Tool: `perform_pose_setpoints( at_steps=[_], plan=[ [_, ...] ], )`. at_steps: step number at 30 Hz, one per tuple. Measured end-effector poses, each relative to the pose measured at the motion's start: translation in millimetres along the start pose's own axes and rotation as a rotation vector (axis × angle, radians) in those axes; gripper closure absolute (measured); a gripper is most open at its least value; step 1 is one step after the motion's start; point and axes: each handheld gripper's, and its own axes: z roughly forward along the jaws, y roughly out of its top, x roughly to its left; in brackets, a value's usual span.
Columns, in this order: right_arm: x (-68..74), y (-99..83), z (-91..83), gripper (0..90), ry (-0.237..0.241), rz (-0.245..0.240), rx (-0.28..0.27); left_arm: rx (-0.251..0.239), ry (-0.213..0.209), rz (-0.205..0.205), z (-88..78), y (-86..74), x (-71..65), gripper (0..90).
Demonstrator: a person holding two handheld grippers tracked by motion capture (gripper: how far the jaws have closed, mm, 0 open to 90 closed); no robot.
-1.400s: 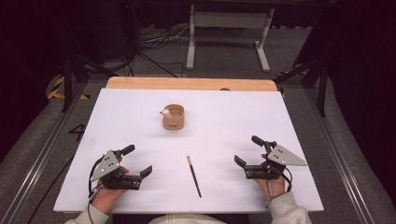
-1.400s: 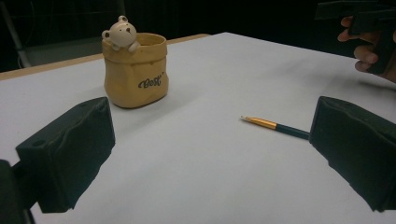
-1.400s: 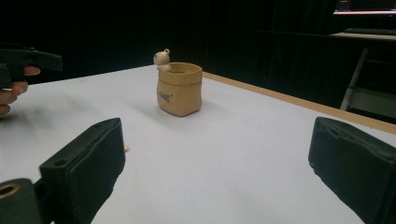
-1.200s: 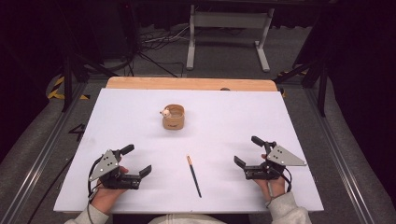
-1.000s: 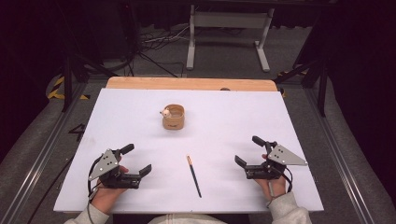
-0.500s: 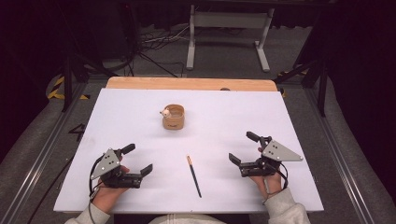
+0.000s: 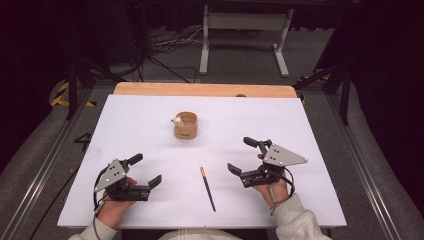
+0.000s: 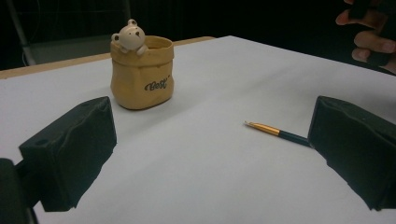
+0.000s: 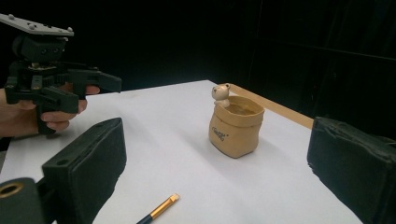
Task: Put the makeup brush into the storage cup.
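A tan, sack-shaped pot (image 7: pixel 186 125) with a small bear figure (image 8: pixel 128 34) on its rim stands mid-surface (image 7: pixel 320 130), and a slim black pencil with a gold tip (image 7: pixel 207 188) lies nearer the person. The left gripper (image 7: pixel 142 172) and right gripper (image 7: pixel 246 156) flank the pencil, each hand-held low with padded black jaws spread wide and empty.

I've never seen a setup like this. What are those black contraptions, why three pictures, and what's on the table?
No robot here: a person holds a two-jaw tool in each hand, the left gripper and the right gripper. Both are open and hold nothing. One camera looks down from above; the other two ride on the grippers, so each shows its own black jaws at the bottom. On the white table stand a small tan bag-shaped pot with a little bear on its rim, and a dark pen with a gold tip, lying flat between the grippers.
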Motion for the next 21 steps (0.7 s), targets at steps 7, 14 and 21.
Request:
perform_pose_setpoints(
  at_steps=[7,14,21],
  plan=[
    [3.7,7.6,12.9,4.1,-0.005,0.016,0.009,0.007,0.001,-0.006,0.0,-0.8,-0.2,2.1],
    [7.1,10.0,27.1,3.9,0.060,0.045,0.038,0.000,0.006,-0.005,-1.6,-0.2,0.4,2.2],
    [10.1,18.8,34.4,6.9,0.097,0.059,0.129,0.001,0.010,0.002,-2.5,0.8,0.8,2.2]
  ],
)
